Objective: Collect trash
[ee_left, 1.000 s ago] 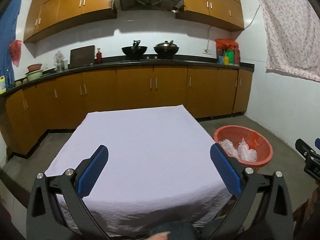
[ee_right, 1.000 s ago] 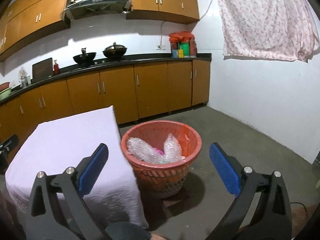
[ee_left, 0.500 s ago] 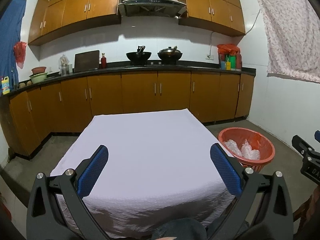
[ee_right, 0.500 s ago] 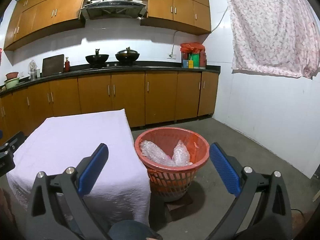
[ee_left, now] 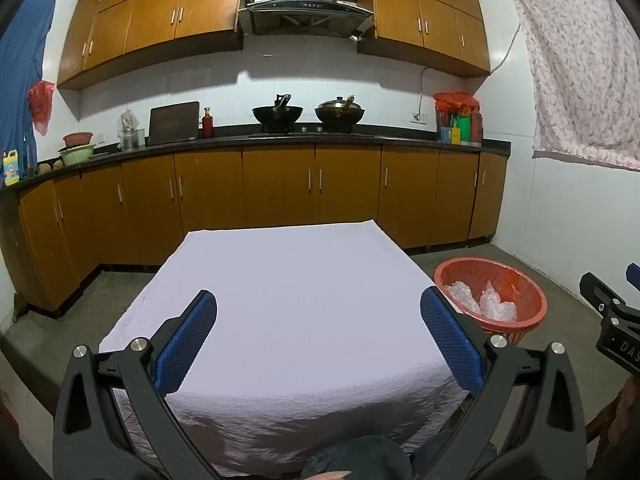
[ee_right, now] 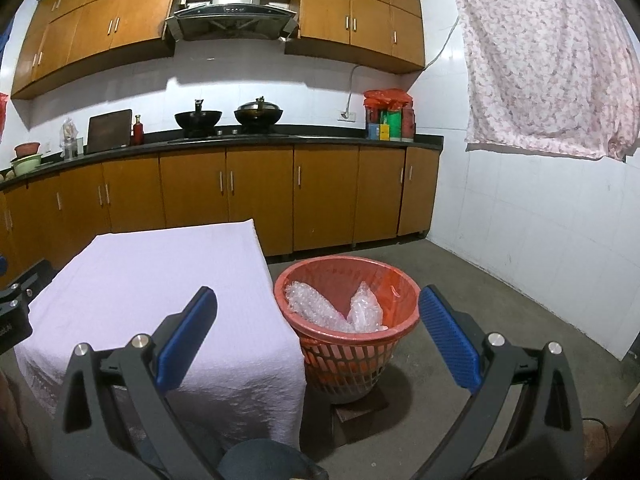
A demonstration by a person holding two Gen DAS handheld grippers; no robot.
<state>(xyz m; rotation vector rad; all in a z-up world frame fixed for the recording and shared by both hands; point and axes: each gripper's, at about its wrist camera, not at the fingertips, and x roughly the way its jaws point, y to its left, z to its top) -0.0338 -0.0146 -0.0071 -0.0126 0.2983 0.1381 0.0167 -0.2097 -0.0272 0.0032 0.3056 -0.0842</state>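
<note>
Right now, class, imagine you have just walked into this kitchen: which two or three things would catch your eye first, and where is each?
The orange basket stands on the floor just right of the table, holding crumpled bubble wrap. The table's pale cloth fills the middle, with nothing on it. A floral sheet hangs on the right wall.

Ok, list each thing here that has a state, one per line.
Left tool: open, holding nothing.
Right tool: open, holding nothing.
Basket: upright on the floor beside the table, bubble wrap inside.
Table: covered by a white cloth.
Lower cabinet doors: shut.
</note>
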